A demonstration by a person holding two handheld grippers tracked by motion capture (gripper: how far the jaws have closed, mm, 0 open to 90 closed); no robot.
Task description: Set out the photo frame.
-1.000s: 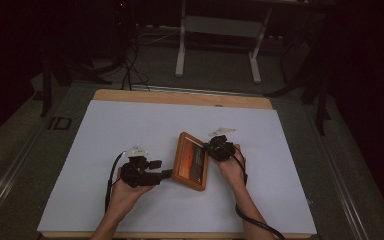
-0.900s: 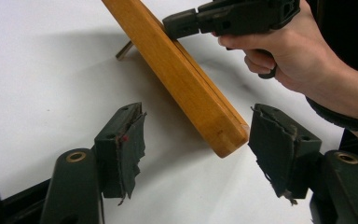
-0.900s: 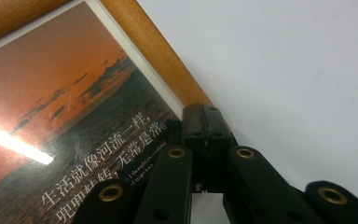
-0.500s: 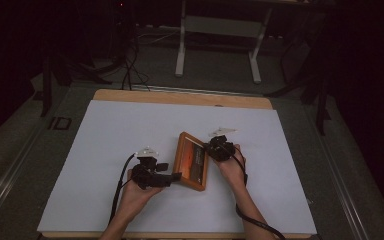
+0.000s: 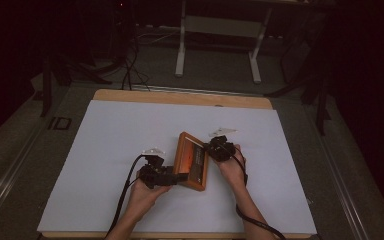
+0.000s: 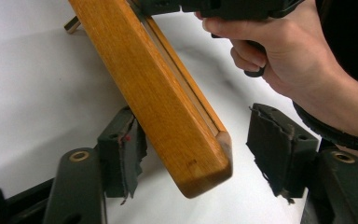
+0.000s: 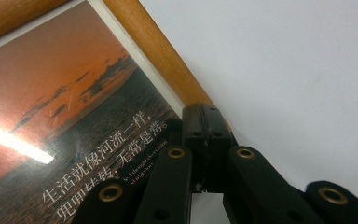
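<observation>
tongs (image 6: pixel 200 154): black, brass-ringed screw holes | pads: frayed dark rubber | cables: black | forearms: unsleeved

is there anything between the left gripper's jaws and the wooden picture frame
Nothing visible. In the left gripper view the corner of the picture frame already sits between the open pads of the left gripper, with only bare white table around it. The jaws have just been closing.
</observation>
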